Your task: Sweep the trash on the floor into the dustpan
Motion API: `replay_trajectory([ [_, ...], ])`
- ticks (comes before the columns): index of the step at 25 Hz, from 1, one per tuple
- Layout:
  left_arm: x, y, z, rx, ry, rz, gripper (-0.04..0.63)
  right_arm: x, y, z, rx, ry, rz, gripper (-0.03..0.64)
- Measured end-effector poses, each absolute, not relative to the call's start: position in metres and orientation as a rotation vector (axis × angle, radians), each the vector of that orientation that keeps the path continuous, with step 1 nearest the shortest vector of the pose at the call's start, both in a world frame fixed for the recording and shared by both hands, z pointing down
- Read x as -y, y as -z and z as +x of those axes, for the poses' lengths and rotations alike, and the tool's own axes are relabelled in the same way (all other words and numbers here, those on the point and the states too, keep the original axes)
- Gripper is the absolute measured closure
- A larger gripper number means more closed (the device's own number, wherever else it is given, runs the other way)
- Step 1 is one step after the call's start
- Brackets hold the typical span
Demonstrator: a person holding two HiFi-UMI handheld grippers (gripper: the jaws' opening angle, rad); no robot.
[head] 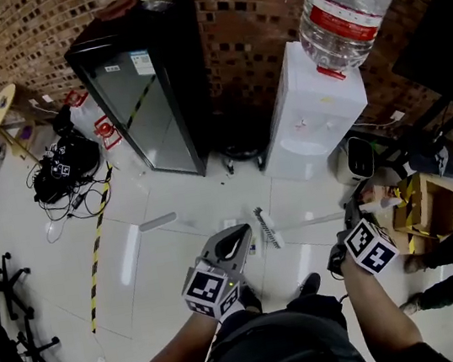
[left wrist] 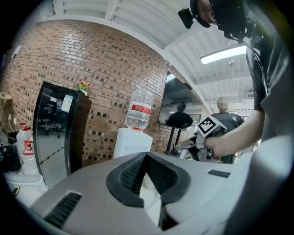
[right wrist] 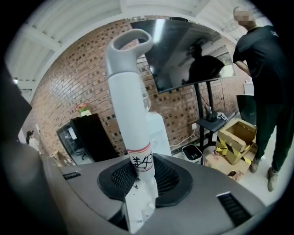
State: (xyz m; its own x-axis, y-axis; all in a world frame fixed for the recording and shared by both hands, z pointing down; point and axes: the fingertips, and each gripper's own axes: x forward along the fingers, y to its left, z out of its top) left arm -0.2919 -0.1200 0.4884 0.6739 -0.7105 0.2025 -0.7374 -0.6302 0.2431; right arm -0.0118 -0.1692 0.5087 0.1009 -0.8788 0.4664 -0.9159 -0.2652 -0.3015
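Two big units sit along the far edge of the floor by the brick wall: a black glass-door fridge and a white water dispenser with its bottle on top. A cardboard box is at the right edge, and a cable pile at the left edge.

The broom lies mid-floor with its brush head down on the tiles. Its white handle runs to the right gripper, whose jaws are clamped on it at the red-banded label. The left gripper has its jaws apart with nothing between them, only floor showing.

A grey flat piece lies on the floor left of the brush, well apart from both grippers. It may be the dustpan, but that can't be confirmed. A small pale scrap lies just left of the brush head, ahead of the left gripper.

Risks, as a judgement:
- The handle is held at one narrow band, so bristle drag could twist it in the jaws.
- Nothing holds the pan, so a sweep could shove it away or flick scraps past it.
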Motion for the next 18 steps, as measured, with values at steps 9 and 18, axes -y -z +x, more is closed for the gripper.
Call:
replay_trajectory([
  [9,0.138,-0.451,-0.226,1.144,-0.108,2.629,0.589,0.177,-0.450,0.027,2.075,-0.648,2.137,0.515],
  [18,0.162,-0.403,-0.165,1.181,-0.083,2.669,0.589,0.179,-0.395,0.072,2.263,-0.482,2.022,0.517],
])
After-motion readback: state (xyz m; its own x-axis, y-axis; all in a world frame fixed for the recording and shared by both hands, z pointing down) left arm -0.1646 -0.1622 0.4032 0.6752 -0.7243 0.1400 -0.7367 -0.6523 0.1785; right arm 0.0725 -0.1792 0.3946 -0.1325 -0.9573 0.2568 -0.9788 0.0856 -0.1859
